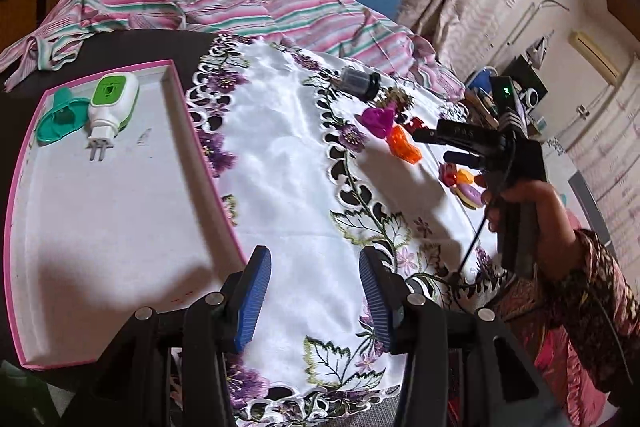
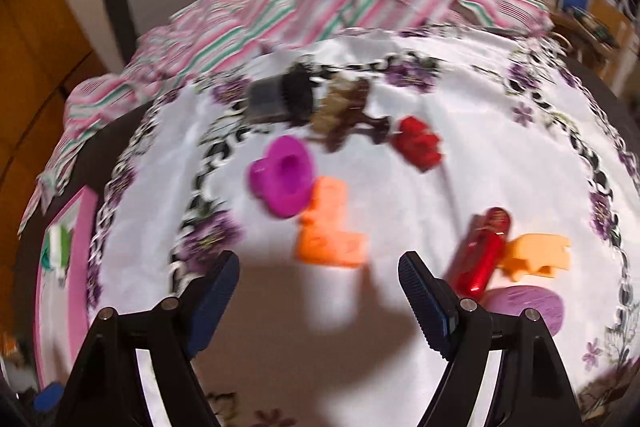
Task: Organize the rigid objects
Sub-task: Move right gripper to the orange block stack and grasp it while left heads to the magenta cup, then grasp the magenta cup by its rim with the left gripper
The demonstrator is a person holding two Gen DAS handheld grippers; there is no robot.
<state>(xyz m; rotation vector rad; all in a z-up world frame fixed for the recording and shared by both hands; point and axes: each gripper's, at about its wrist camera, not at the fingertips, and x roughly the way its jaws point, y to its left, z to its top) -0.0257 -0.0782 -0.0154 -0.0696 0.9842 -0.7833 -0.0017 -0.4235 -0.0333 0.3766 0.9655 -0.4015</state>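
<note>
A pink-rimmed white tray (image 1: 120,227) holds a green and white plug-in device (image 1: 112,103) and a teal piece (image 1: 60,119). My left gripper (image 1: 316,283) is open and empty above the cloth beside the tray's right edge. My right gripper (image 2: 320,267) is open and empty; it also shows in the left wrist view (image 1: 436,147). It hovers just short of an orange toy (image 2: 332,231). Beyond lie a magenta toy (image 2: 282,175), a red toy (image 2: 418,143), a dark jar on its side (image 2: 280,99) and a brown figure (image 2: 344,111). A red tube (image 2: 480,251), a yellow-orange piece (image 2: 536,255) and a purple disc (image 2: 528,303) lie to the right.
A white embroidered cloth (image 1: 288,163) covers the dark table. A striped pink fabric (image 1: 200,7) is heaped at the far edge. A shelf with clutter (image 1: 516,91) stands at the right. The right wrist view is motion-blurred.
</note>
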